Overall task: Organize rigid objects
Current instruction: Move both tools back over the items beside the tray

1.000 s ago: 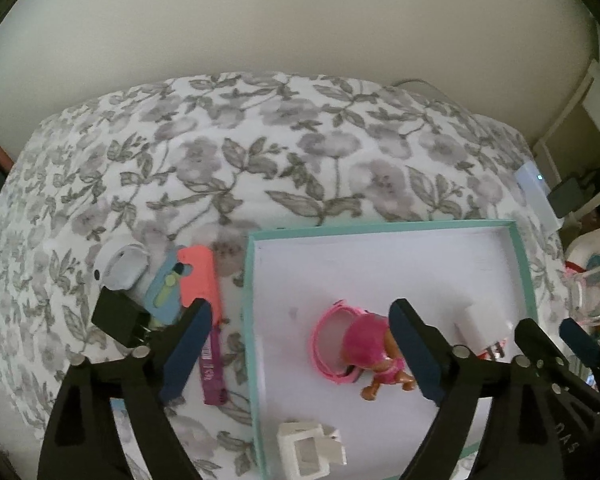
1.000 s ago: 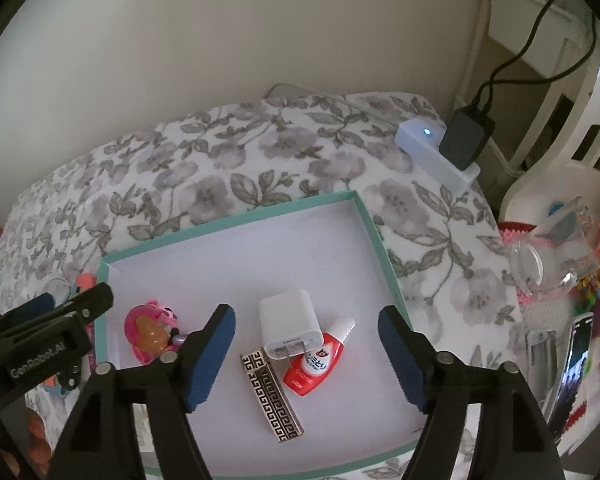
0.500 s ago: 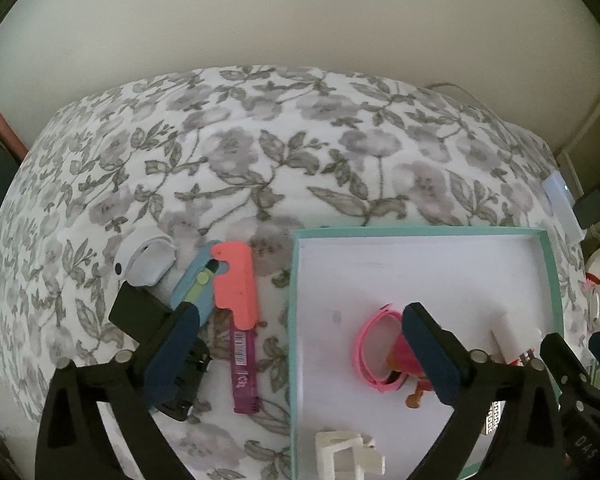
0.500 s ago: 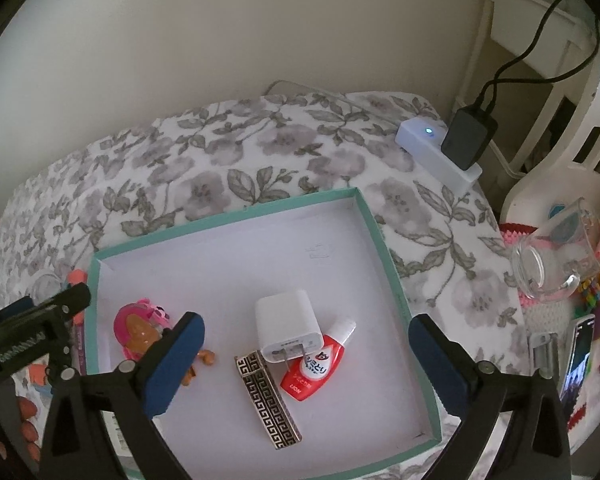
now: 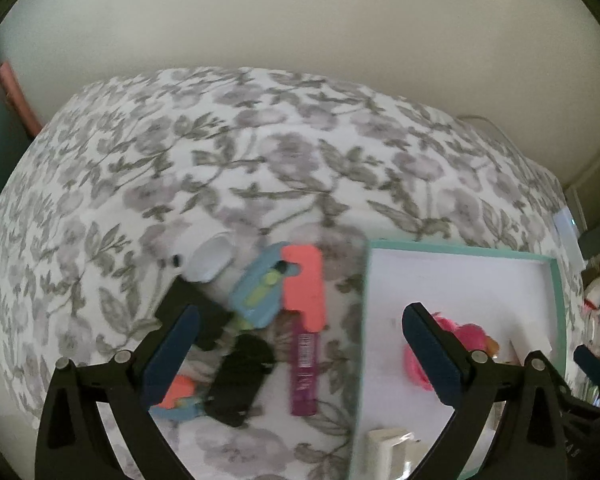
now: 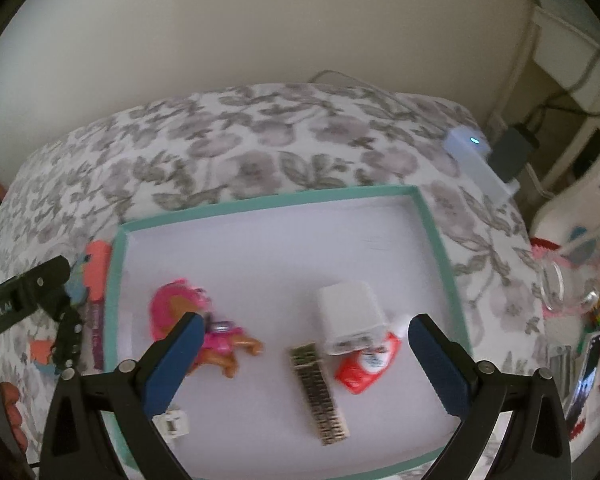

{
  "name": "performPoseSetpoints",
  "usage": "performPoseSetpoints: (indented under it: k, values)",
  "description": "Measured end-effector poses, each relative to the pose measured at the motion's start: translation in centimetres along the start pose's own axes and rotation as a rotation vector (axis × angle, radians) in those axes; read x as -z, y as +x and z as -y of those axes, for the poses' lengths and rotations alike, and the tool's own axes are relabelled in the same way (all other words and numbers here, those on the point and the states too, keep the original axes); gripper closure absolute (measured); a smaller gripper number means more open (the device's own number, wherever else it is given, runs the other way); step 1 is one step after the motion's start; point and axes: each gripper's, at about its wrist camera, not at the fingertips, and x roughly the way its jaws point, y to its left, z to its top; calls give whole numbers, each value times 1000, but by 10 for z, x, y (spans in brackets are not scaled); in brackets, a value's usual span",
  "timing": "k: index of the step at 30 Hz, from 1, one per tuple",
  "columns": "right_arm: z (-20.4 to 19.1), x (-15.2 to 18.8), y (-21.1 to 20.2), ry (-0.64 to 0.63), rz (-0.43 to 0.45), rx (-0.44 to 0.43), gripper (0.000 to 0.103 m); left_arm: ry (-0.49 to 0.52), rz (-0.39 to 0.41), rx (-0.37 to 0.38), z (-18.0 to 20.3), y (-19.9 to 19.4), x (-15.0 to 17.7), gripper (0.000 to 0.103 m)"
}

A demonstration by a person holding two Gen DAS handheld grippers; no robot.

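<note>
Hovering over a floral bedspread (image 5: 260, 152), both grippers stand wide apart and empty, their jaws having just opened. The left gripper (image 5: 300, 344) hangs above a purple tube (image 5: 305, 368) and coral case (image 5: 304, 284) beside the tray (image 6: 268, 200). The right gripper (image 6: 304, 356) hangs over the tray, which holds a charger (image 6: 350, 314), red bottle (image 6: 366, 368) and toy (image 6: 220, 340)
</note>
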Motion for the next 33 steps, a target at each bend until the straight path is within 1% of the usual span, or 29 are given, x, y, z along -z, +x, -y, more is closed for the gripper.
performPoseSetpoints:
  k: [4,9,12,16,22,26,29,33]
  values:
    - [-27,0,-3,-51,5,-15,0,-52,7,-30,-33,-5,-3,2]
    - [-57,0,-8,-77,22,-75,0,-115,11,-57,-75,-16,-2,2]
    - [-83,2,-12,-129,34,-104,0,-152,16,-74,-100,-23,-1,2]
    - [-111,6,-13,-189,32,-105,0,-180,22,-75,-126,-31,3,2]
    - [-147,13,-9,-245,17,-139,0,-208,9,-76,-150,-32,12,2]
    - [-167,19,-2,-287,-3,-136,0,-215,-24,-61,-158,-23,19,2]
    - [-177,23,6,-302,-24,-138,0,-215,-64,-37,-159,-10,22,2]
    - [-186,27,16,-303,-54,-157,0,-219,-146,9,-158,13,28,2]
